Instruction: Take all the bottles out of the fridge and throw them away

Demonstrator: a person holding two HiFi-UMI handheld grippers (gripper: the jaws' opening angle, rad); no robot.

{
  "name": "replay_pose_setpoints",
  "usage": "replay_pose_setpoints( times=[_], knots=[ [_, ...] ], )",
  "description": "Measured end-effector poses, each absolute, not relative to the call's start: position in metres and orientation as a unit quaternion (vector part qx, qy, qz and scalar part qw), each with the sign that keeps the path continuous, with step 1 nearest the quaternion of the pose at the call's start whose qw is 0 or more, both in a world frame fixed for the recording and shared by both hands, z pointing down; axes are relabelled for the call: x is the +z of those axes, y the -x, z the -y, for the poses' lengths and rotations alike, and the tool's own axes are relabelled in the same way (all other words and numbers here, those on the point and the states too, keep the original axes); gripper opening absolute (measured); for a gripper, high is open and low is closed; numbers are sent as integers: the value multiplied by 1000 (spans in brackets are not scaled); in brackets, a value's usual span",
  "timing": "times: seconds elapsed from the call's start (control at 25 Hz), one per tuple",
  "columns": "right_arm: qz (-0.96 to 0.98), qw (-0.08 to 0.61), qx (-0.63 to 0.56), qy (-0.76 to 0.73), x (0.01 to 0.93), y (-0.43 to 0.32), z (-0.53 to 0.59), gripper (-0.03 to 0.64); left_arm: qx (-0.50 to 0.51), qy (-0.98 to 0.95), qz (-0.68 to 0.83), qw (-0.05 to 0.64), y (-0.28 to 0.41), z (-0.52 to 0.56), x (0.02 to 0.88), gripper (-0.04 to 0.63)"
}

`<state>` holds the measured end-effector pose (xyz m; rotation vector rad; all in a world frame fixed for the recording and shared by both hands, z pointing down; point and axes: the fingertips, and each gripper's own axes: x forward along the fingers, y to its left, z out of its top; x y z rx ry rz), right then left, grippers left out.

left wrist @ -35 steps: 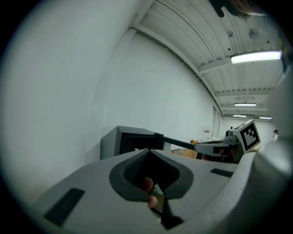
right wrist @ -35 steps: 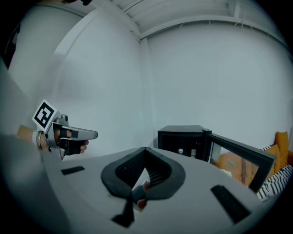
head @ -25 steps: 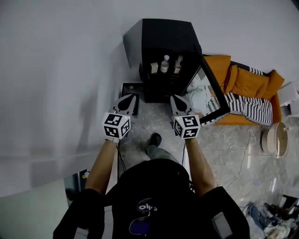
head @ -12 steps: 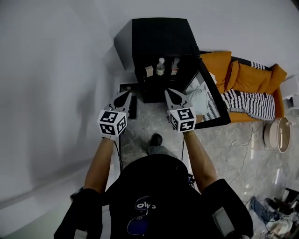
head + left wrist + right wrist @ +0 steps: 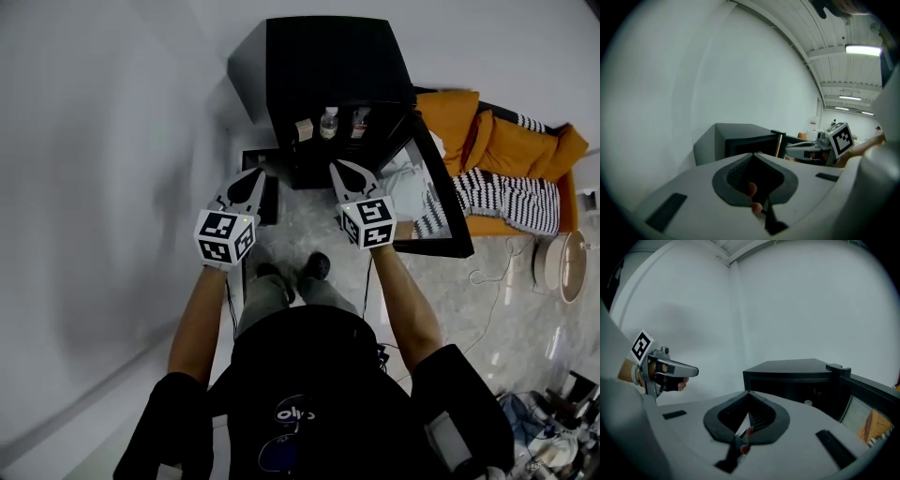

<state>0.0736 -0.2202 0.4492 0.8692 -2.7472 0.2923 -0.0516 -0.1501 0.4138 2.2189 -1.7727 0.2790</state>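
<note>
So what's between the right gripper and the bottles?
Nothing in the way. The head view shows the right gripper facing the open fridge, bottles on its shelf beyond.

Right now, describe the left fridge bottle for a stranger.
Find the black fridge by the pale wall, door open. On its shelf, left to right: tan box, left bottle, right bottle. The left bottle is the middle item, beside the box.

The fridge (image 5: pixel 328 66) was black. One bottle (image 5: pixel 329 123) inside it was clear with a white cap. The left gripper (image 5: pixel 257 173) and the right gripper (image 5: pixel 336 166) were light grey with dark grey pads, each carrying black-and-white square markers. The cushions (image 5: pixel 506 141) were orange, the blanket (image 5: pixel 502 202) striped black and white, the floor (image 5: pixel 309 230) marbled grey.
</note>
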Motion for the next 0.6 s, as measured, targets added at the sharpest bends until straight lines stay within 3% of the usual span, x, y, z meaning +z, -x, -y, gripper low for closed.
replay_pose_setpoints(
  times=[0.6],
  knots=[
    [923,135,100,-345,466,-26,237,0,75,-798,582,138,102,168,437,2]
  ],
)
